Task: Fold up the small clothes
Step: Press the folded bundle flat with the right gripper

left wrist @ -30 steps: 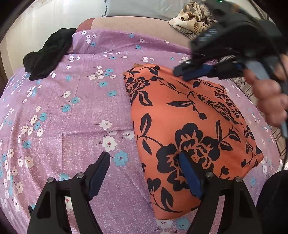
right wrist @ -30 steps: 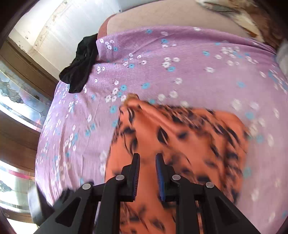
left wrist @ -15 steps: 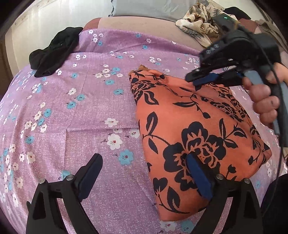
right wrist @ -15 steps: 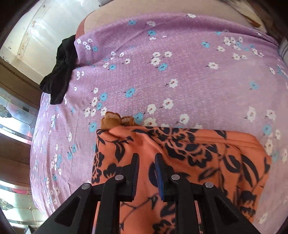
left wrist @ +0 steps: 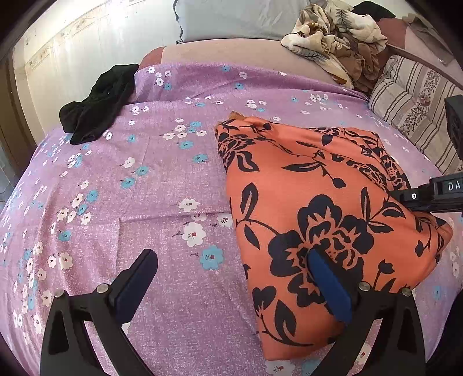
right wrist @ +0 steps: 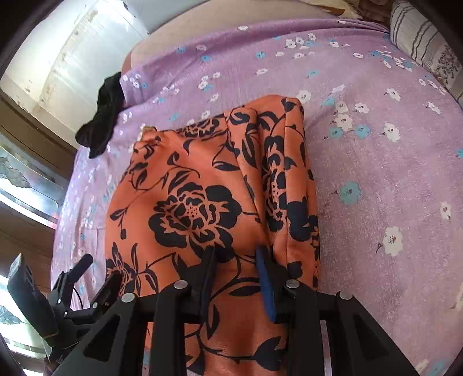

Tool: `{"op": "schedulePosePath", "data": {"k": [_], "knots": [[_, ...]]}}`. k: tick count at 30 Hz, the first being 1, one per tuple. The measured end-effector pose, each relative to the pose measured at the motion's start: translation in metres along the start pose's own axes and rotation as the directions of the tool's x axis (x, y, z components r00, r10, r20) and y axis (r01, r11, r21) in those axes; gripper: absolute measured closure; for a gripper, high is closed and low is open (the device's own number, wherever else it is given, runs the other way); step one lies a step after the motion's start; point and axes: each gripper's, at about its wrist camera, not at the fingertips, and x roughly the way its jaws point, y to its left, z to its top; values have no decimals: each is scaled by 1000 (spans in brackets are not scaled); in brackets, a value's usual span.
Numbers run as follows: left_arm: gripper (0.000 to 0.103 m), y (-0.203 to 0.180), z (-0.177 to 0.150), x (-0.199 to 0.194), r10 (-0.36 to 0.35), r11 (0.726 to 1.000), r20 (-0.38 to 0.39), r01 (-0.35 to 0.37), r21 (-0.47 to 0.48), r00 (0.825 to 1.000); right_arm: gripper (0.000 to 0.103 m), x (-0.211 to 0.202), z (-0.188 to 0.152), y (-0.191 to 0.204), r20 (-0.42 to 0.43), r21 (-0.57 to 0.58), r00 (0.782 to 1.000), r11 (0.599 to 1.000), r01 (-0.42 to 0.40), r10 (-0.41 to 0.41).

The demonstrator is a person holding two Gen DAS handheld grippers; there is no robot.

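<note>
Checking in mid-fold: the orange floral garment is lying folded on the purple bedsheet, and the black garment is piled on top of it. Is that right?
Not quite. The orange floral garment does lie folded on the purple bedsheet, but the black garment is not on top of it. It sits apart, at the sheet's far left corner, with bare sheet between the two. The left wrist view shows this.

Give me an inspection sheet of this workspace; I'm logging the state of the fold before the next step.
Surface: purple floral bedsheet, mostly flat, a few creases.
Job's things: orange floral garment lies folded on the sheet.
Clutter: black garment at the sheet's far left edge; crumpled beige floral cloth at the head; striped cushion on the right.
Grippers: left gripper wide, jaws opening, one finger over the garment, nothing gripped; right gripper over the garment, jaws opening.
Cables: thin cable by the left gripper in the right wrist view.
Surroundings: pale wall, grey pillow.
</note>
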Motion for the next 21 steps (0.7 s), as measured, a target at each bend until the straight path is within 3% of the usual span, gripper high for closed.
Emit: {"op": "schedulePosePath", "data": {"k": [4, 14, 21], "knots": [[0, -2, 1, 0, 9, 1000, 6, -9, 15, 1000, 69, 0, 4, -6, -7, 15, 999, 999, -36, 36], [0, 0, 1, 1, -2, 1000, 3, 2, -6, 1000, 68, 1, 5, -4, -10, 1, 999, 999, -36, 36], [0, 23, 1, 15, -140, 974, -92, 121, -193, 986, 67, 2, 6, -4, -14, -3, 999, 999, -45, 45]]}}
